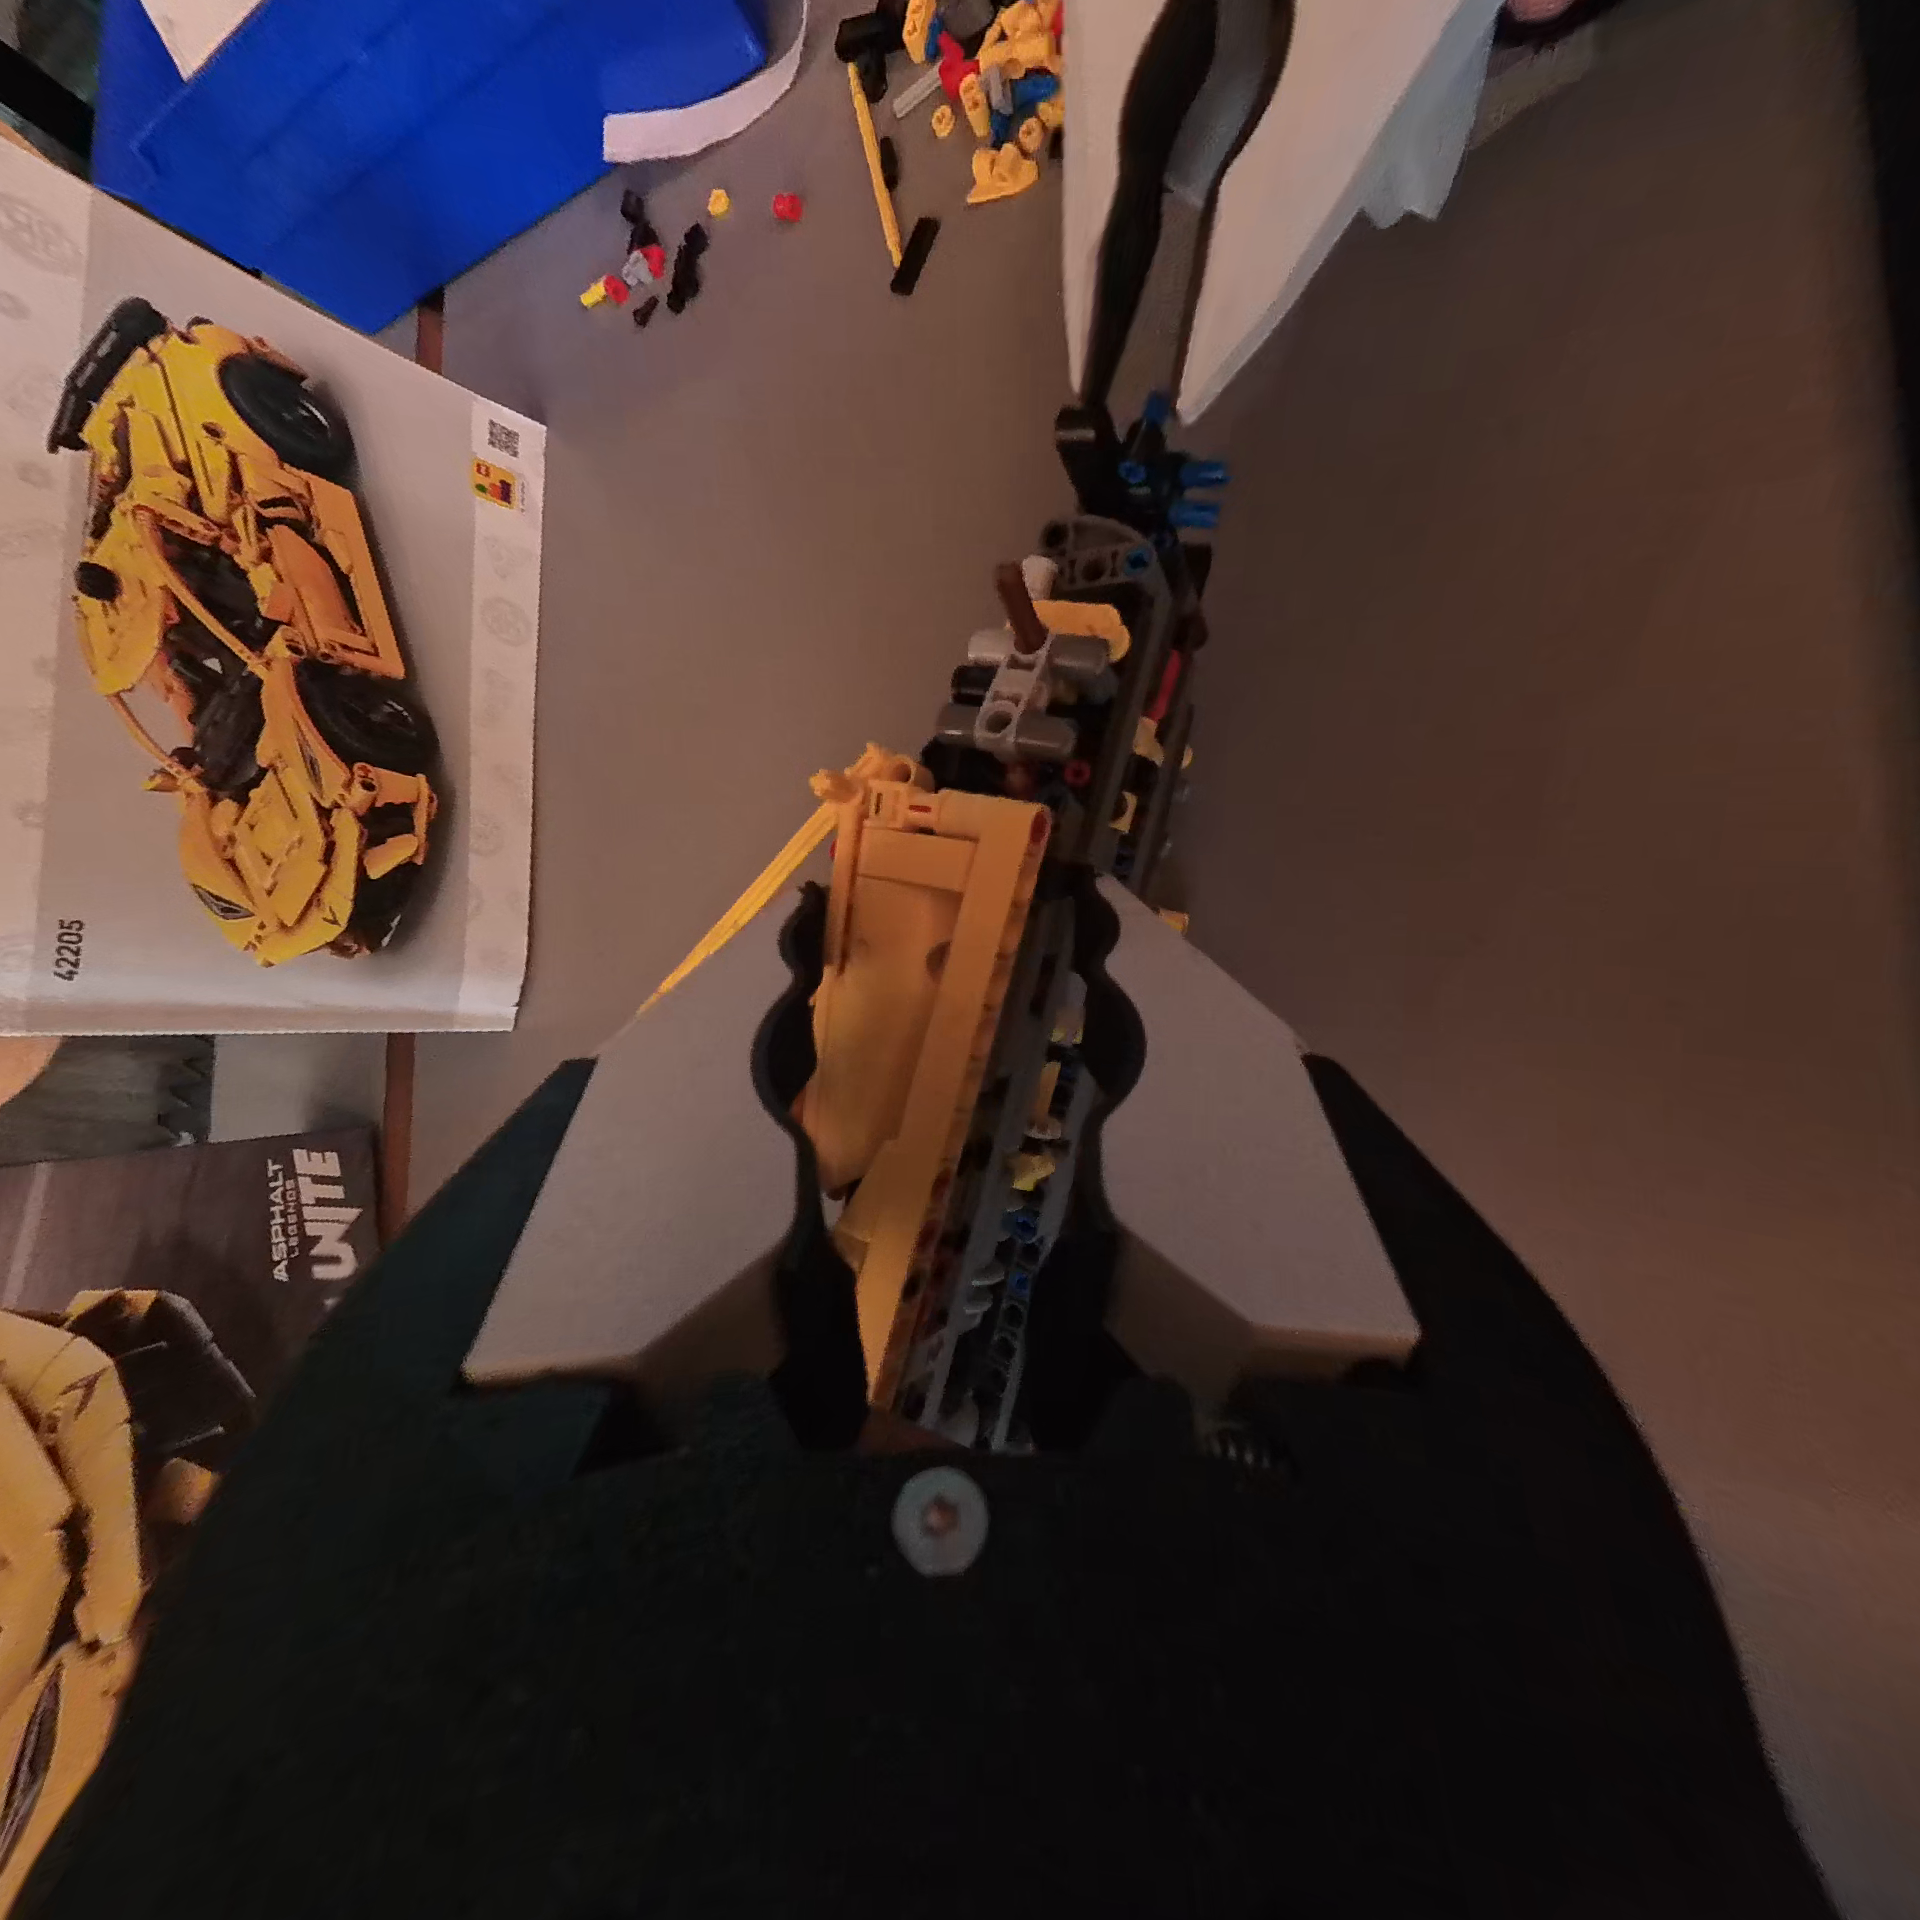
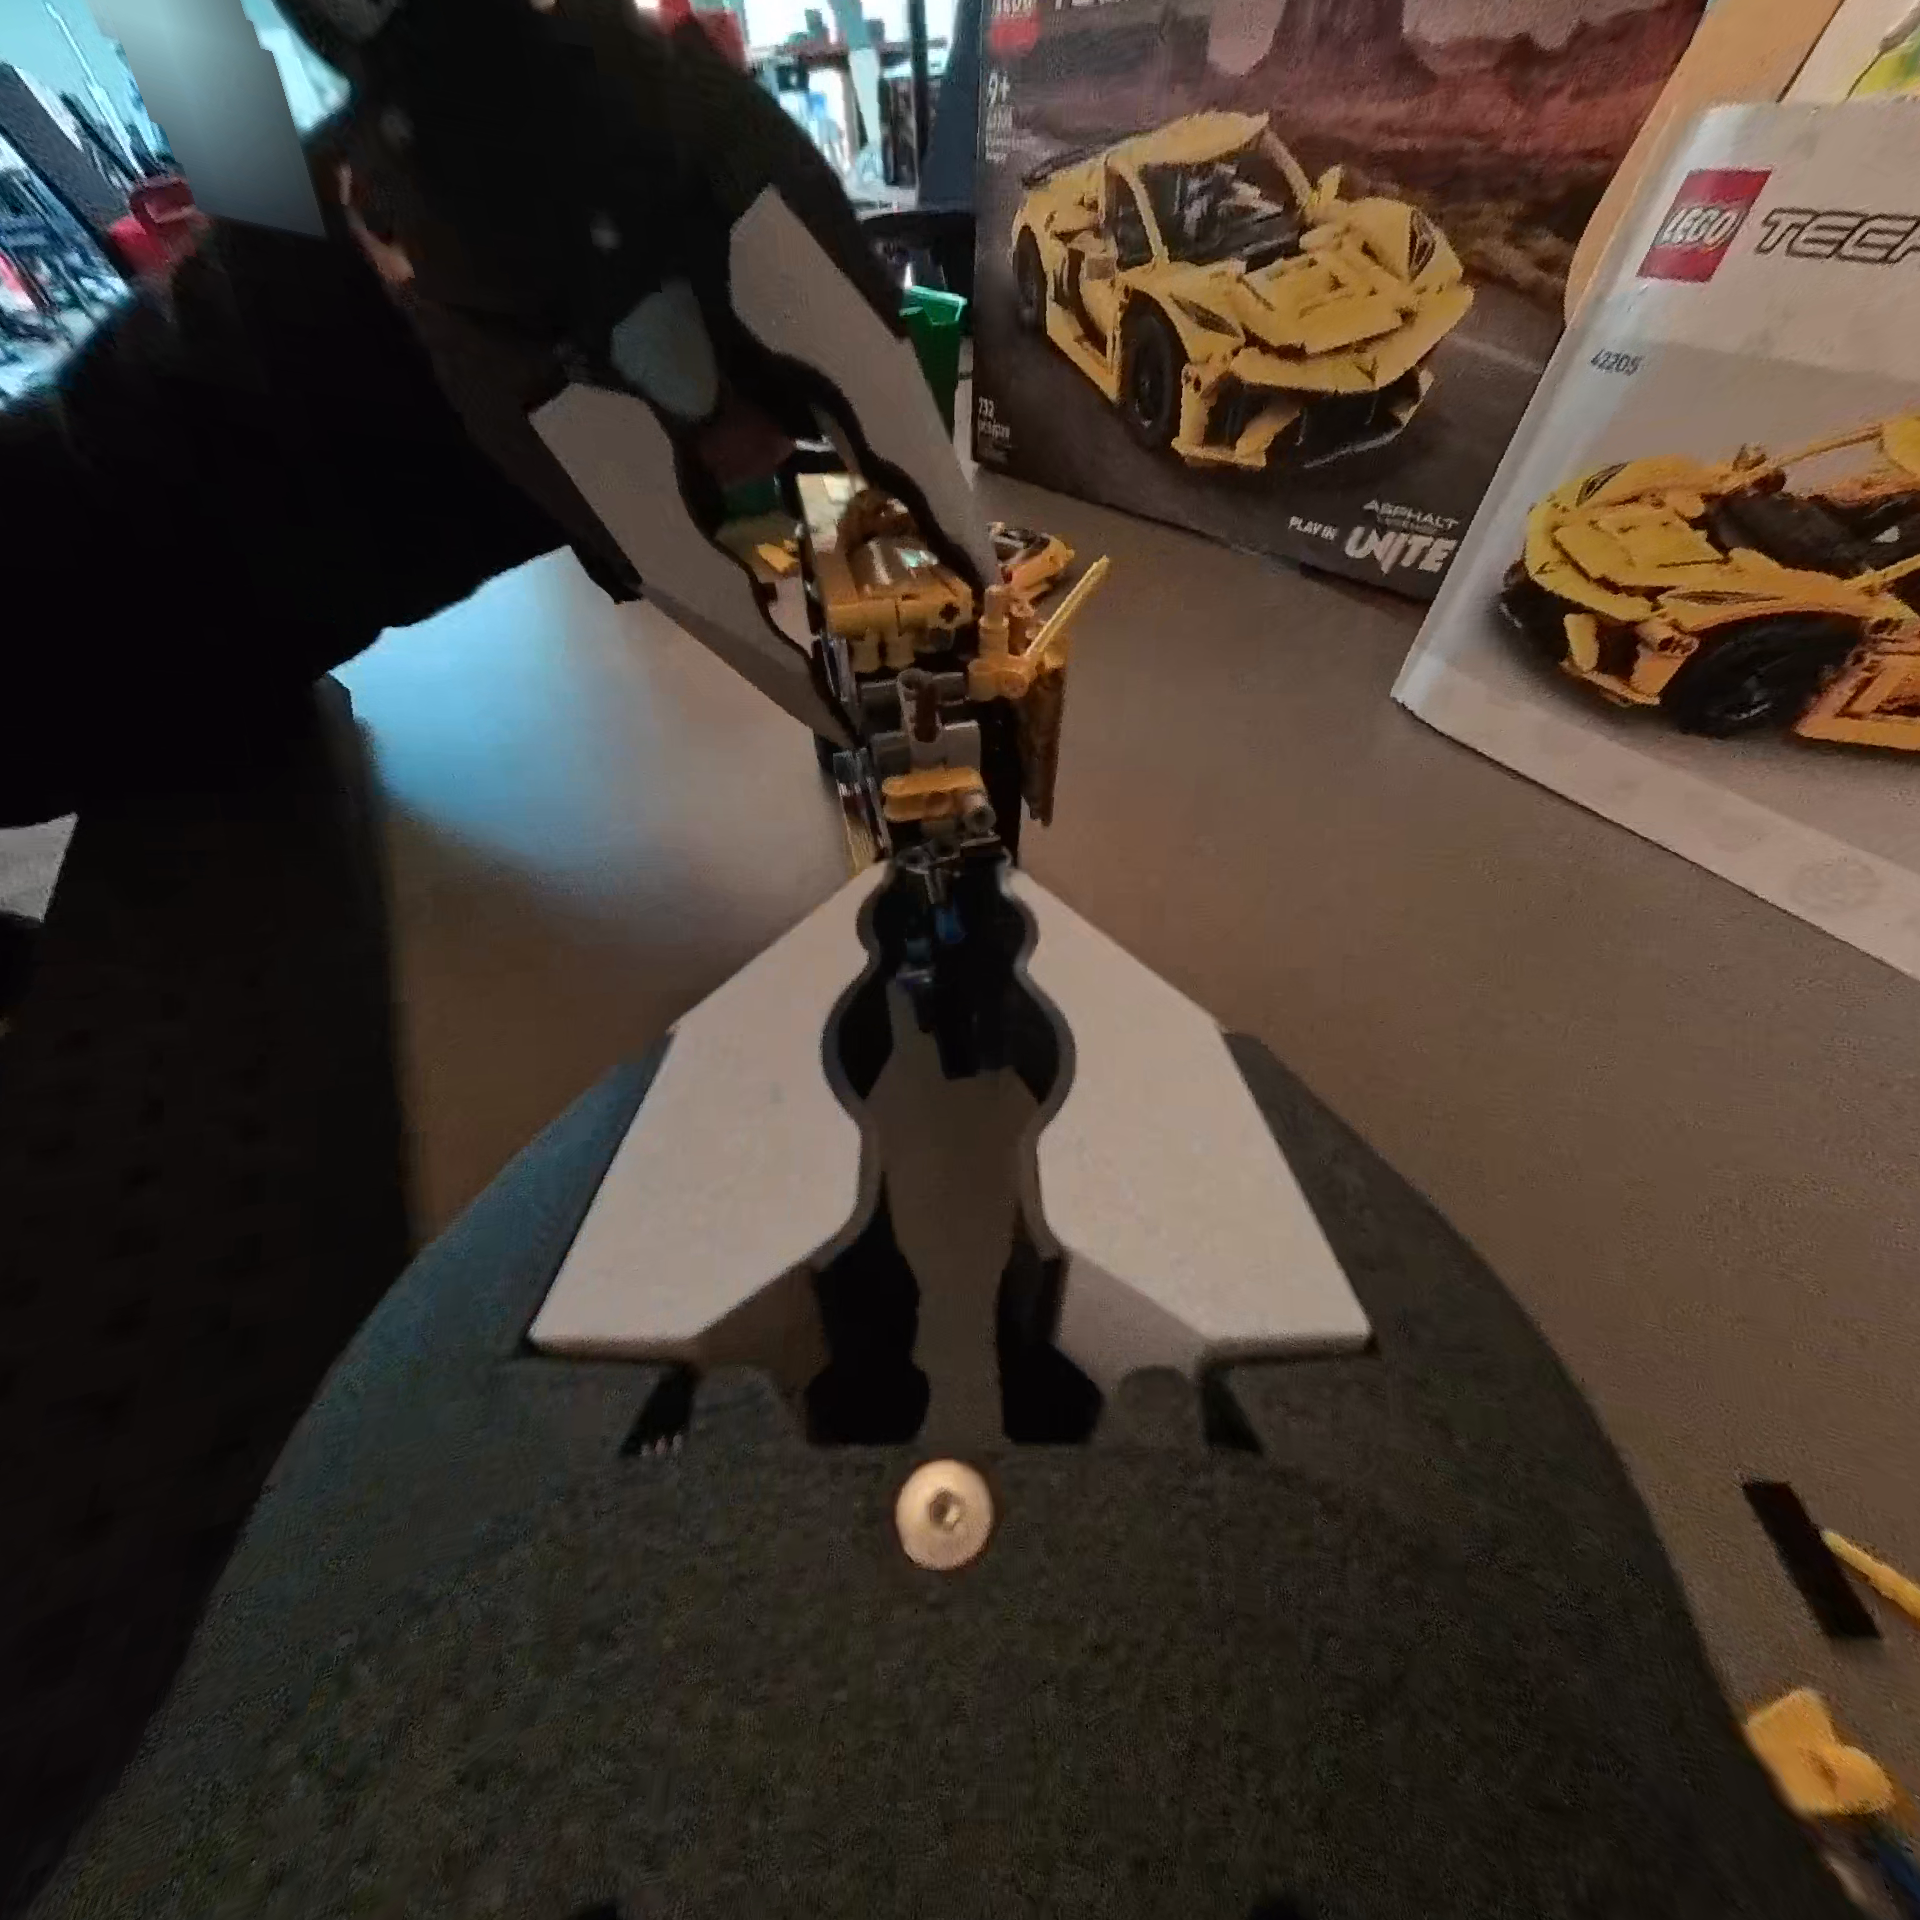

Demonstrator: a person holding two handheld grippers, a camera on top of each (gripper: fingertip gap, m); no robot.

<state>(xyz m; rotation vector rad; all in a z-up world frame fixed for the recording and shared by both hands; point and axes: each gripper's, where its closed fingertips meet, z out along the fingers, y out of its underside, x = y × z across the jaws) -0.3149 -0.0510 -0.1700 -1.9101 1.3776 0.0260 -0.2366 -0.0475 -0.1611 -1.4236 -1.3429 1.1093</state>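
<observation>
Two grippers hold one half-built toy car (image 1: 1023,831) above the grey tabletop (image 1: 1507,935). The left gripper (image 1: 951,935) has its fingers closed on the yellow end of the car. The right gripper (image 2: 940,894) has its fingers closed on the black end. Left of the car lies an instruction booklet (image 1: 270,644), and loose small bricks (image 1: 966,94) lie beyond the car.

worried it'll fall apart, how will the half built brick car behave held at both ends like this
The car is long and pinned from many parts, so probably fairly stiff but breakable at joints. The thin yellow rod sticking out looks snag-prone. Left claw and right claw each grip an end.
</observation>
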